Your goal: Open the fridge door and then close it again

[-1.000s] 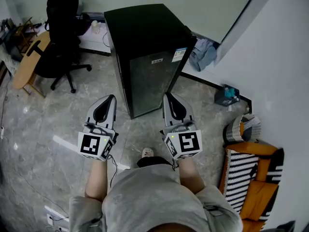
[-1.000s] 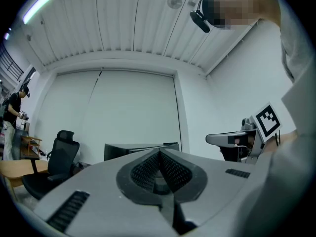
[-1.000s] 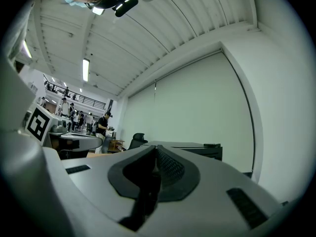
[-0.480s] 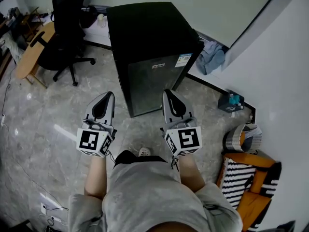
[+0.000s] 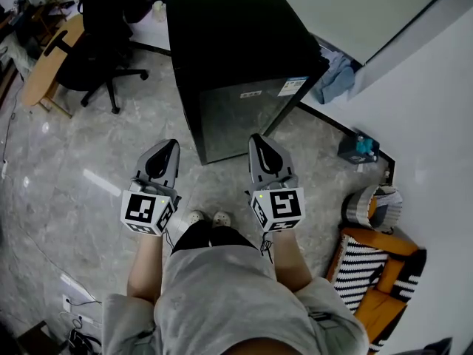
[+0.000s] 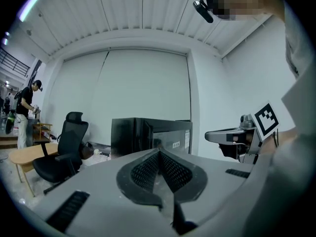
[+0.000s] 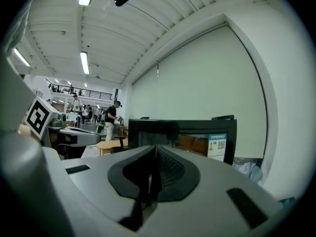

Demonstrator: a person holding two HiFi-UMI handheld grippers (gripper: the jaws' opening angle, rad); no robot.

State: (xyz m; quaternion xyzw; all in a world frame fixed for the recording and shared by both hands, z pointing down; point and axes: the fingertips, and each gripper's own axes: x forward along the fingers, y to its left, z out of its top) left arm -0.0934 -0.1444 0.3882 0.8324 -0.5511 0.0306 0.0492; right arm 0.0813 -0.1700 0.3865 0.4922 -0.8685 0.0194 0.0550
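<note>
The black fridge [image 5: 236, 50] stood straight ahead of both grippers, apart from them across the stone floor [image 5: 89, 161]. Its door was shut flush, so nothing inside could be seen. A pale sticker [image 5: 293, 86] sat at the door's upper corner on the right gripper's side. Beyond the left gripper and off to its outer side stood a black office chair [image 5: 100, 32], with a wooden desk [image 5: 46, 63] further out again. On the outer side of the right gripper, near the wall, was a round striped basket [image 5: 367, 202]; what it held could not be made out. The left gripper [image 5: 165, 146] had its jaws pressed together with nothing between them, touching nothing and aimed toward the fridge. The right gripper [image 5: 259, 140], level with it, was likewise closed, empty and clear of the door.
</note>
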